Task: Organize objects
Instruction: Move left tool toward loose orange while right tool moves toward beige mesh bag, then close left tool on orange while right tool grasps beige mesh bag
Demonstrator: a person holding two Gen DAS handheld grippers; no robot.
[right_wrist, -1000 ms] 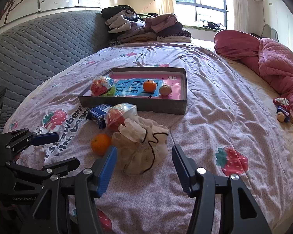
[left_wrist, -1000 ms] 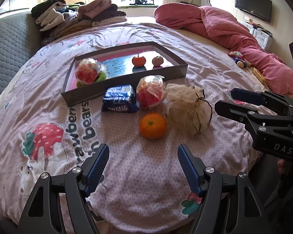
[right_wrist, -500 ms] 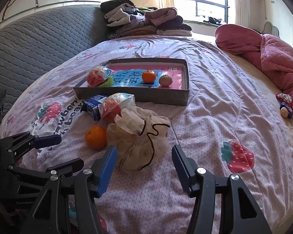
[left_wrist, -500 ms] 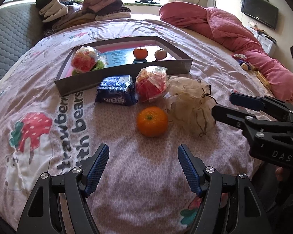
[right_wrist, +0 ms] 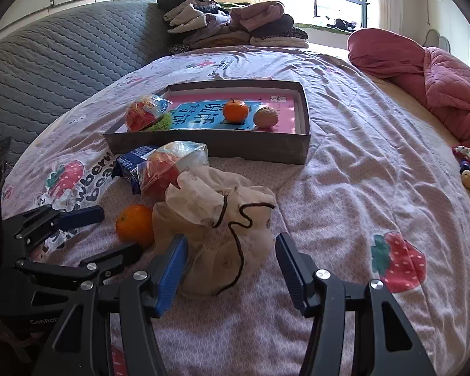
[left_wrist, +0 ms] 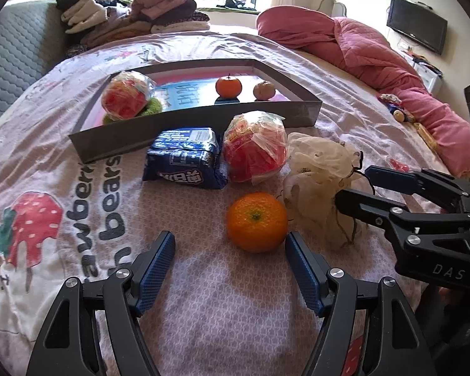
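A grey box lid (left_wrist: 185, 131) (right_wrist: 260, 148) on the bed holds a wrapped red ball (left_wrist: 125, 97), an orange (left_wrist: 228, 87) and a brownish fruit (left_wrist: 264, 90). In front of it lie a blue snack pack (left_wrist: 185, 159), a second wrapped red ball (left_wrist: 255, 152), a loose orange (left_wrist: 256, 221) (right_wrist: 134, 224) and a cream drawstring pouch (left_wrist: 319, 185) (right_wrist: 222, 238). My left gripper (left_wrist: 230, 252) is open just short of the loose orange. My right gripper (right_wrist: 230, 260) is open, its blue pads on either side of the pouch's near end without pressing it.
The pink strawberry-print bedspread (right_wrist: 360, 172) covers the bed. Folded clothes (right_wrist: 232, 22) are stacked at the far side, by a grey quilted headboard (right_wrist: 62, 62). A pink quilt (left_wrist: 376, 53) lies bunched on the right, with a small toy (right_wrist: 468, 172) nearby.
Both grippers have come forward and down toward the objects. The orange and pouch now sit larger and closer to the fingertips. Neither gripper's opening has changed.
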